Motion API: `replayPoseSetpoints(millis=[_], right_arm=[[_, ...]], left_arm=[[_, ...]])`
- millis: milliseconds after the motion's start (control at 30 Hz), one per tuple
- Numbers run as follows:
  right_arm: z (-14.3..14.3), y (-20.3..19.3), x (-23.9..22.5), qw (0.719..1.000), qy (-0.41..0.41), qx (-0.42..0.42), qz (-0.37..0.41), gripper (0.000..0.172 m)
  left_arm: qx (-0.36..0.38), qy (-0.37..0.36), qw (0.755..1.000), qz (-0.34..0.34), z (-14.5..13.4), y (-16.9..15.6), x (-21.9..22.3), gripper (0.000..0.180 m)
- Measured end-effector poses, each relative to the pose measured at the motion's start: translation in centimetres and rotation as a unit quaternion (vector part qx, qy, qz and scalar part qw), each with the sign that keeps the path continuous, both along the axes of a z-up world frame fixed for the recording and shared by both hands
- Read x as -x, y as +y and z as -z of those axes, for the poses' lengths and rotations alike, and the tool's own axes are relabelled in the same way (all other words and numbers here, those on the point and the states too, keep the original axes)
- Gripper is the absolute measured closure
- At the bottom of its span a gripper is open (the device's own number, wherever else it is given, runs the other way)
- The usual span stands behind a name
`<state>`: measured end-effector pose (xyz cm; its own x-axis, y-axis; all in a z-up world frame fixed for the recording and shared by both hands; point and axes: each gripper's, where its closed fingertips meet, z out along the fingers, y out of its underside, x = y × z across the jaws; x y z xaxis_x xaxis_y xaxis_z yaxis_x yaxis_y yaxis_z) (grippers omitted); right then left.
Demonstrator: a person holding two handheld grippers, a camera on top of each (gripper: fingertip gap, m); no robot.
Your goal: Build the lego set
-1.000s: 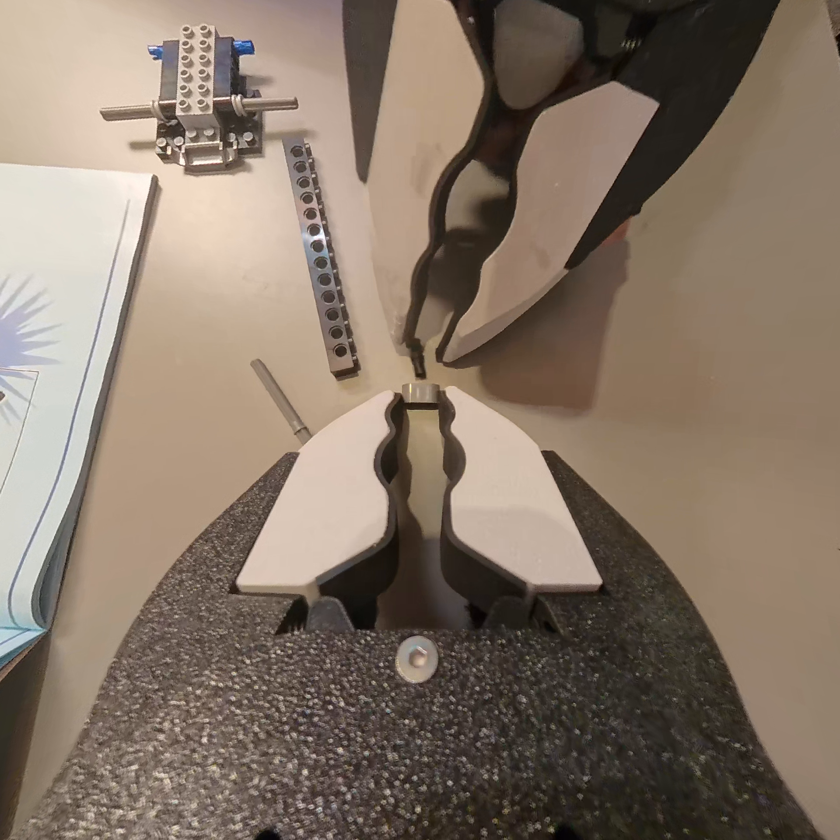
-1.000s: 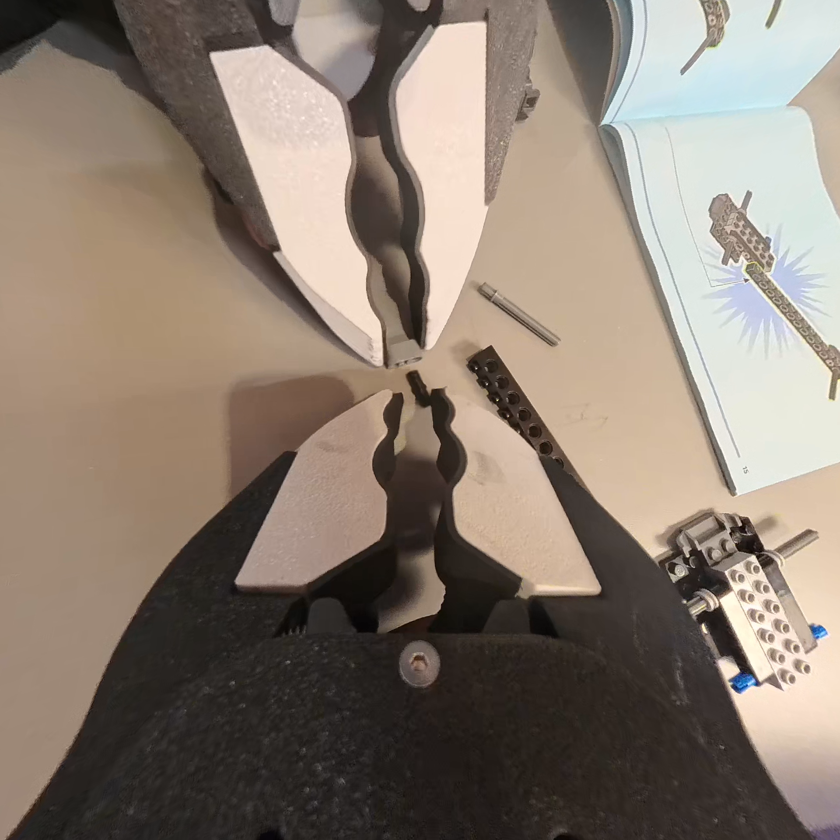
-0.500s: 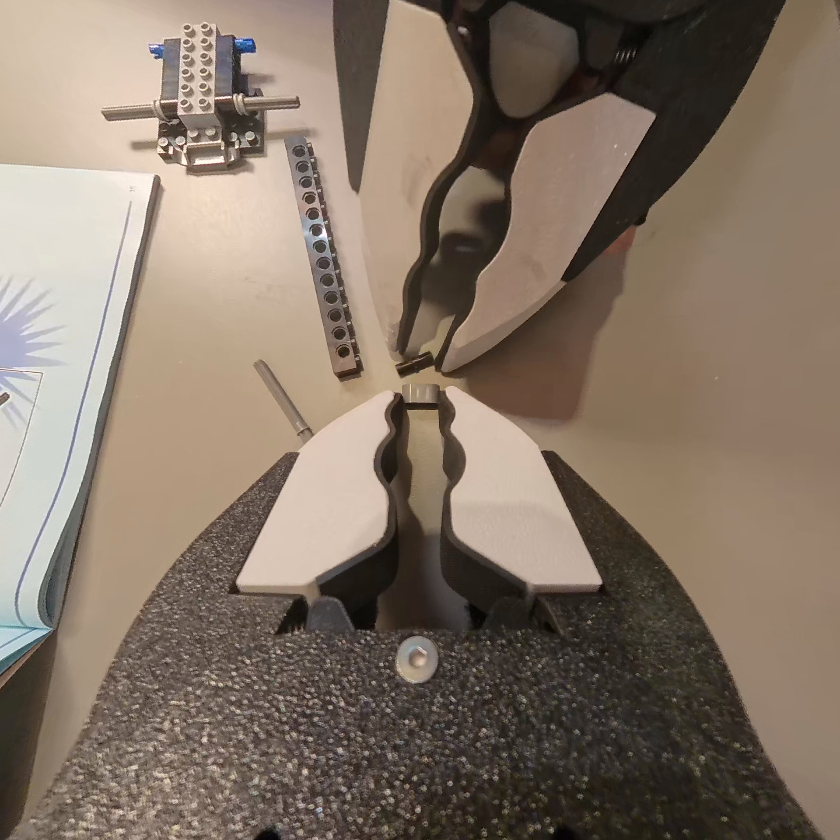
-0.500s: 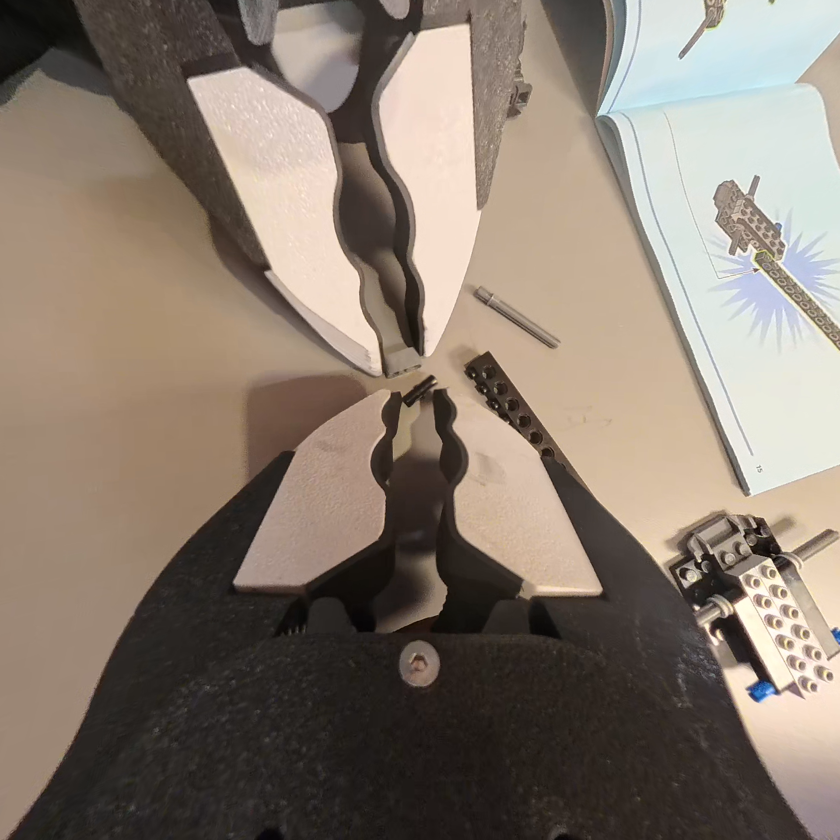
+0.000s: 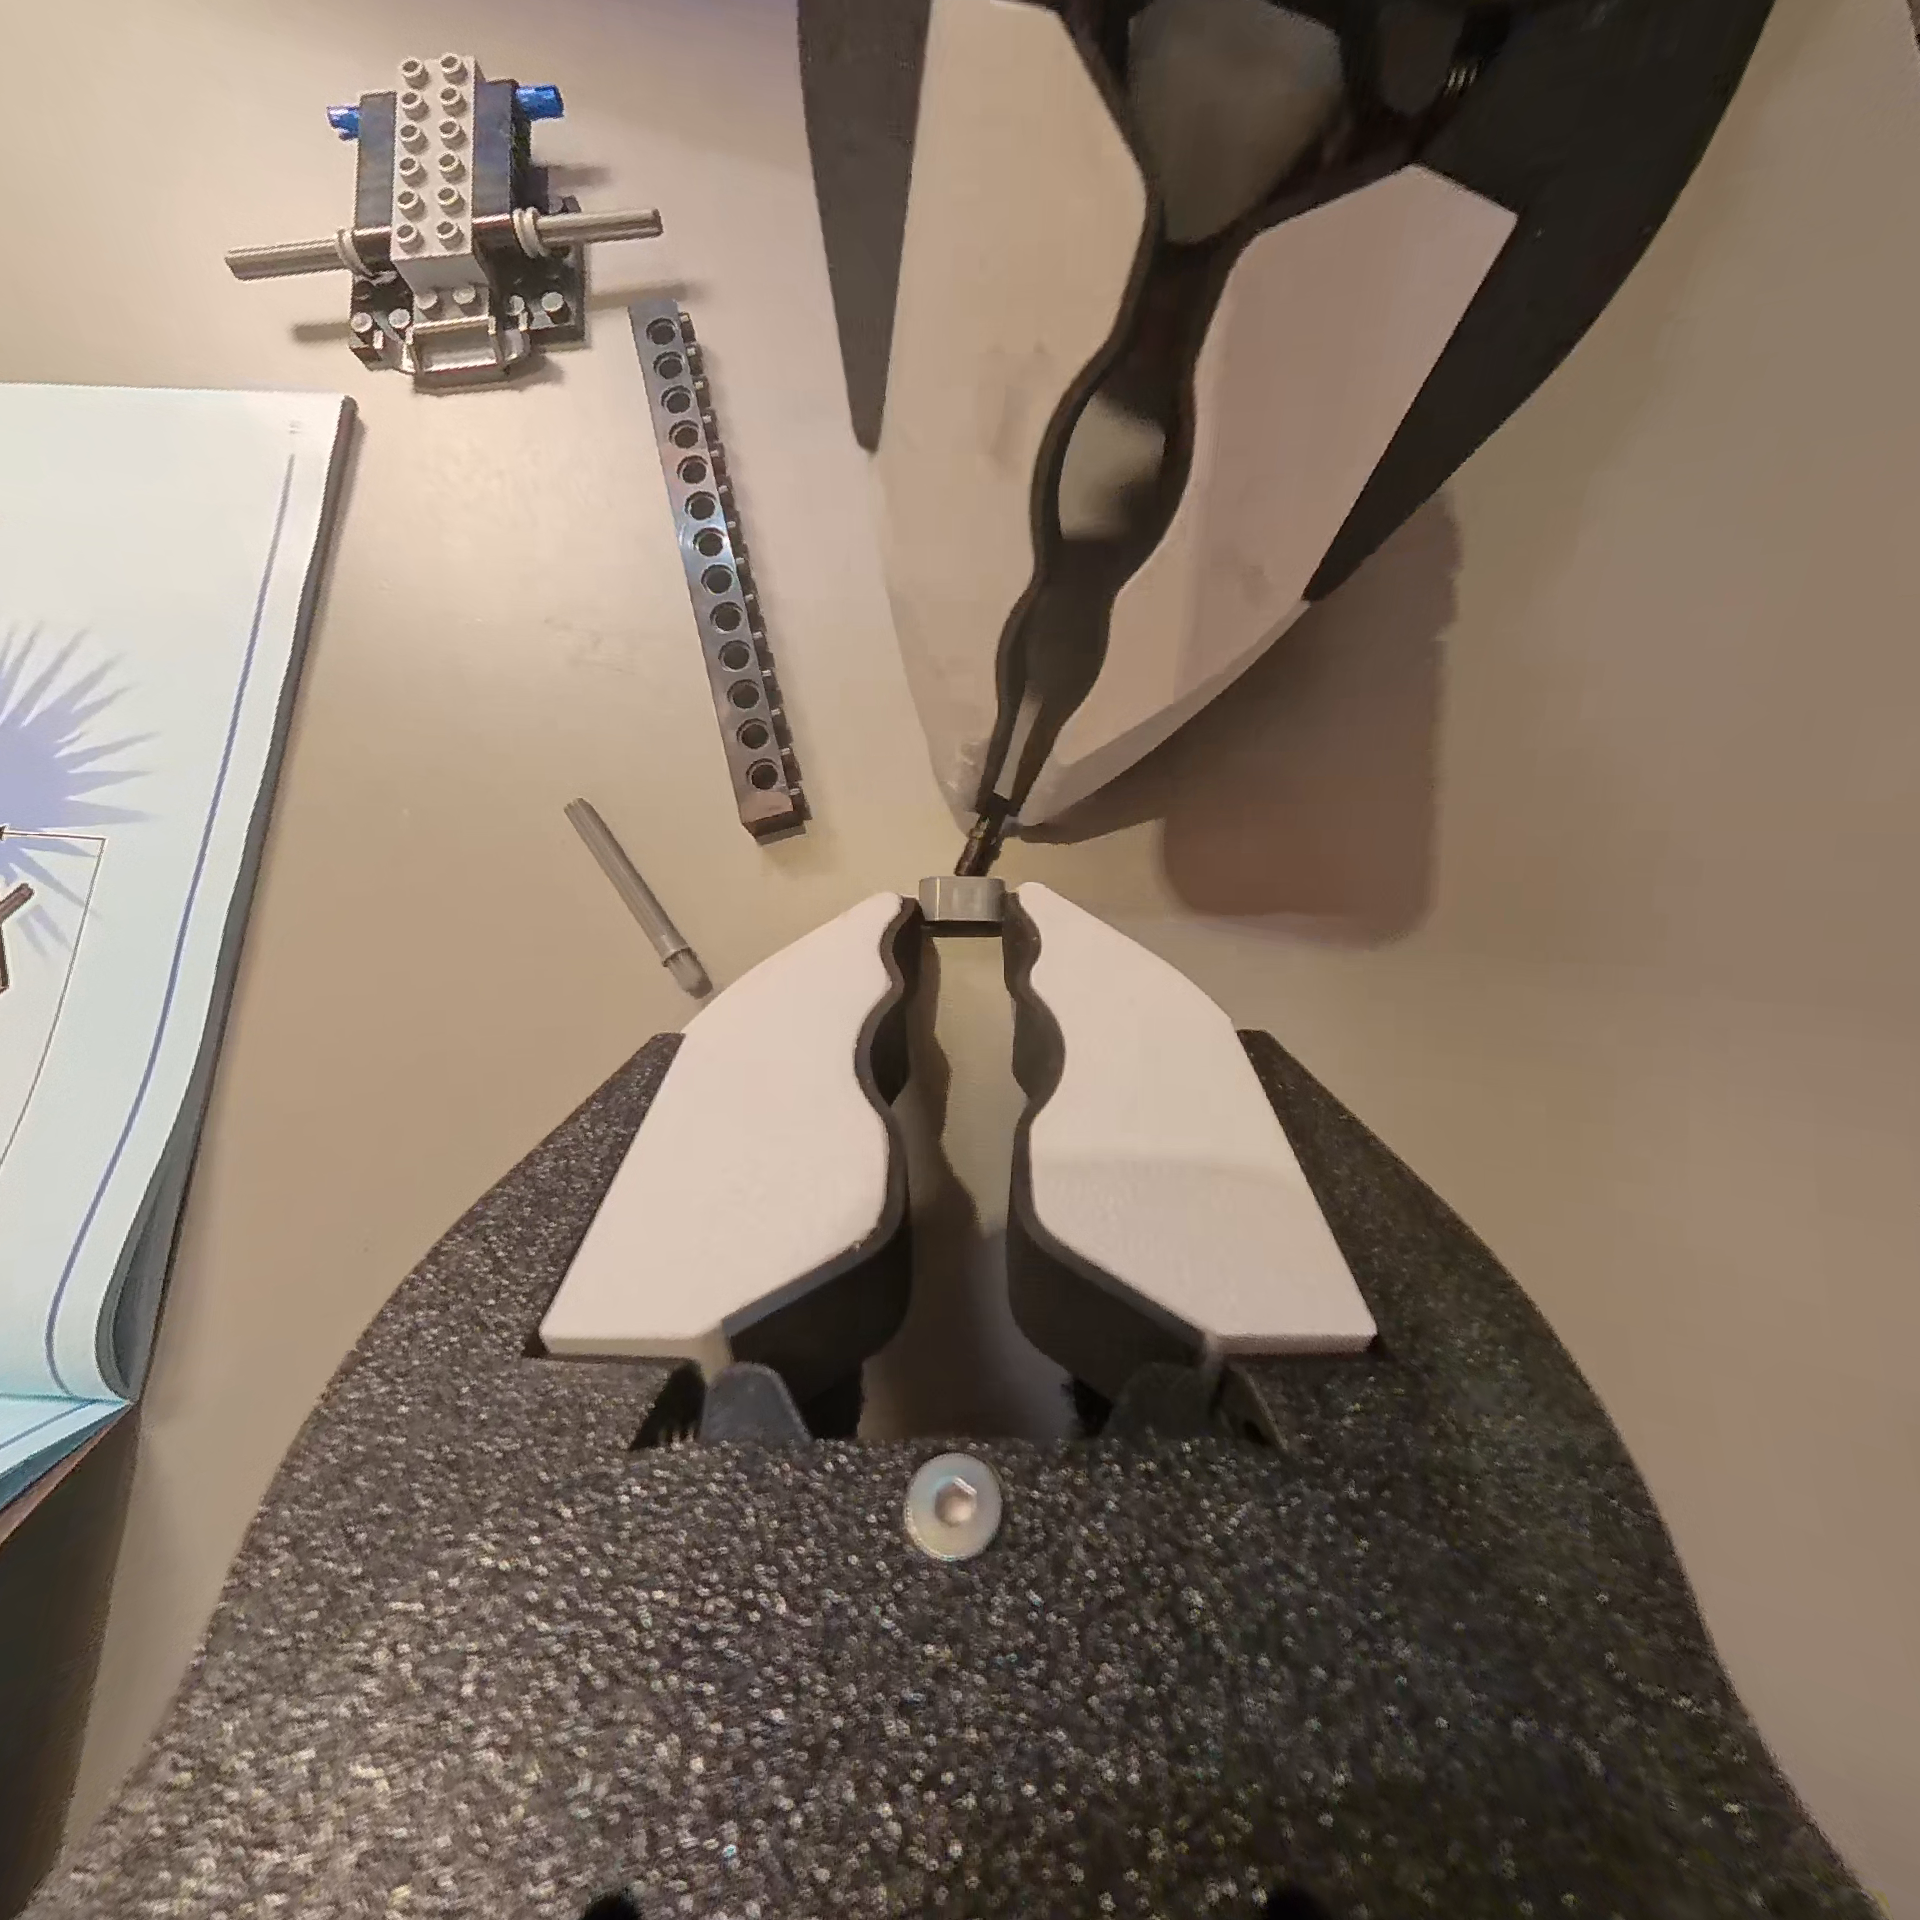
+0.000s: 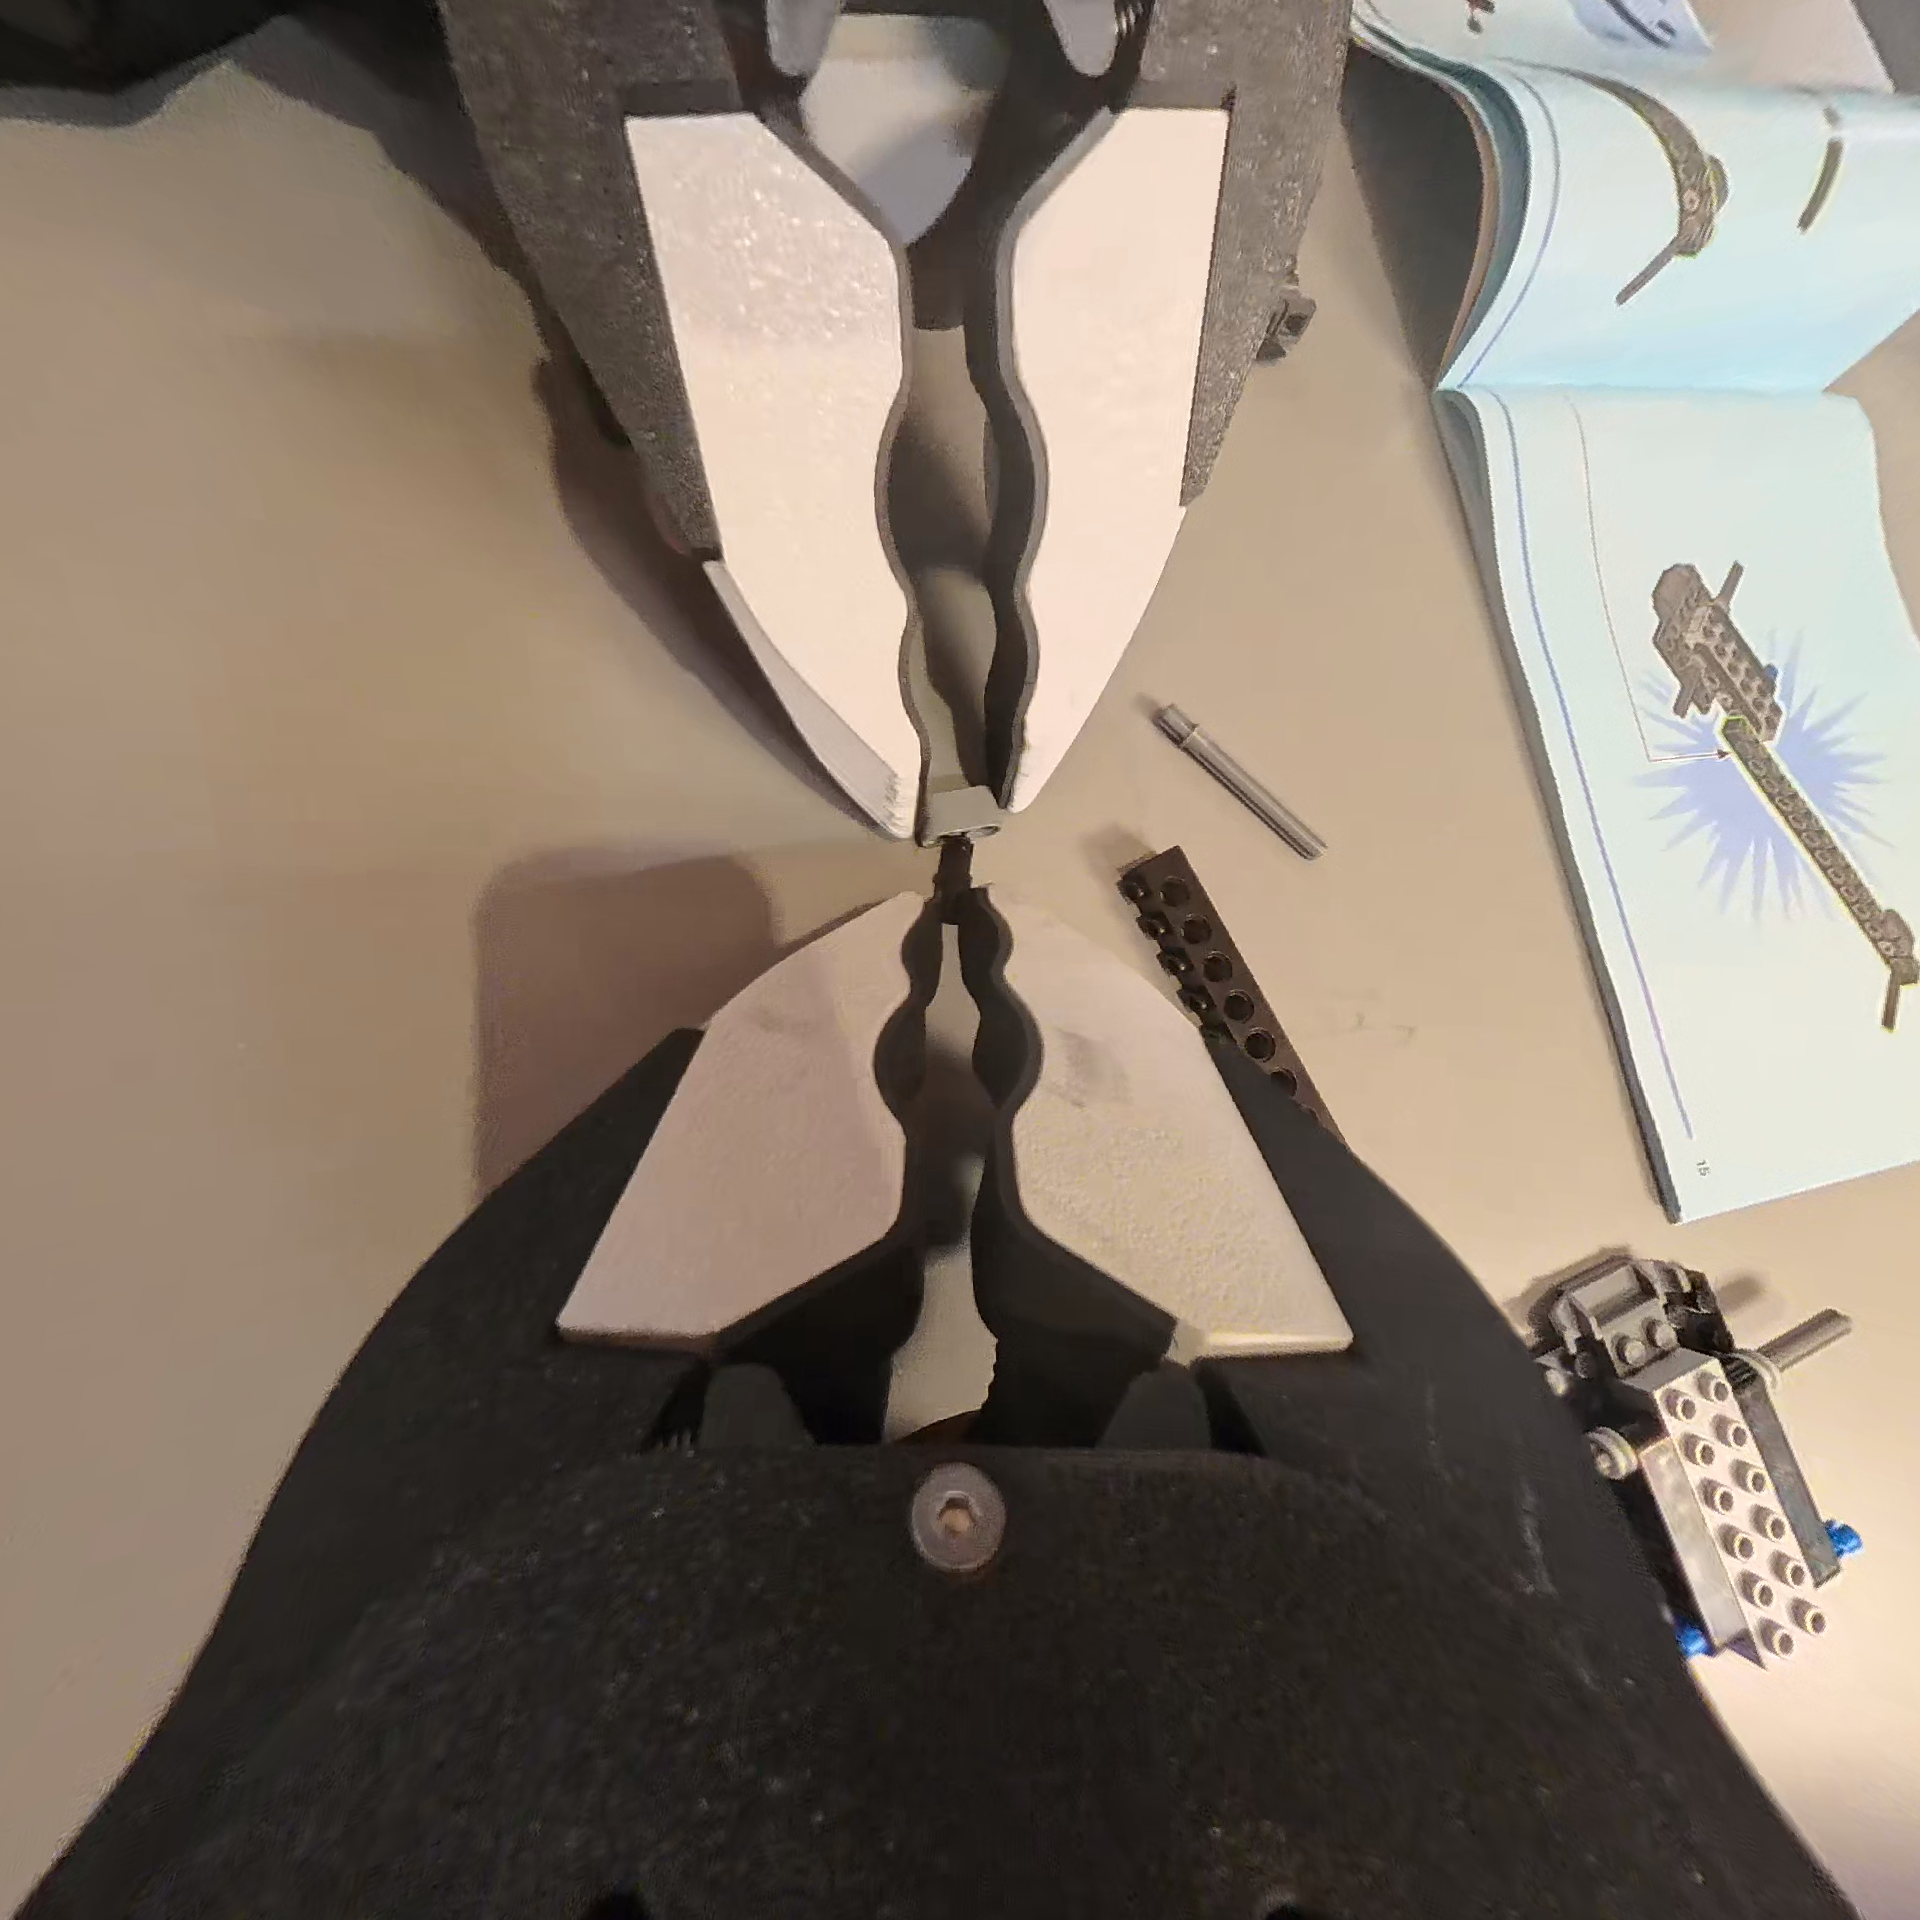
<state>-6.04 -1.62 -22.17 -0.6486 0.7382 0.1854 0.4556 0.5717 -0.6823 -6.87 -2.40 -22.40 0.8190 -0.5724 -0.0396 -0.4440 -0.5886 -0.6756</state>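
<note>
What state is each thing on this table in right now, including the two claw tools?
Left gripper: shut on a small grey connector block.
Right gripper: shut on a small black pin, pin tip at the block's hole.
Long black holed beam: lying flat, loose.
Grey axle: lying loose.
Brick assembly: partly built, standing on the table.
Instruction booklet: lying open.
</note>
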Motion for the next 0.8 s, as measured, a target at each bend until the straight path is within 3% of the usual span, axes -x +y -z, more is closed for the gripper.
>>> replayPoseSetpoints(millis=[800], right_arm=[[-0.1,-0.6,-0.4,1.000,0.009,-0.009,-0.026,0.168]], left_arm=[[-0.003,0.002,0.999,0.050,0.1,-0.9,-1.1,0.165]])
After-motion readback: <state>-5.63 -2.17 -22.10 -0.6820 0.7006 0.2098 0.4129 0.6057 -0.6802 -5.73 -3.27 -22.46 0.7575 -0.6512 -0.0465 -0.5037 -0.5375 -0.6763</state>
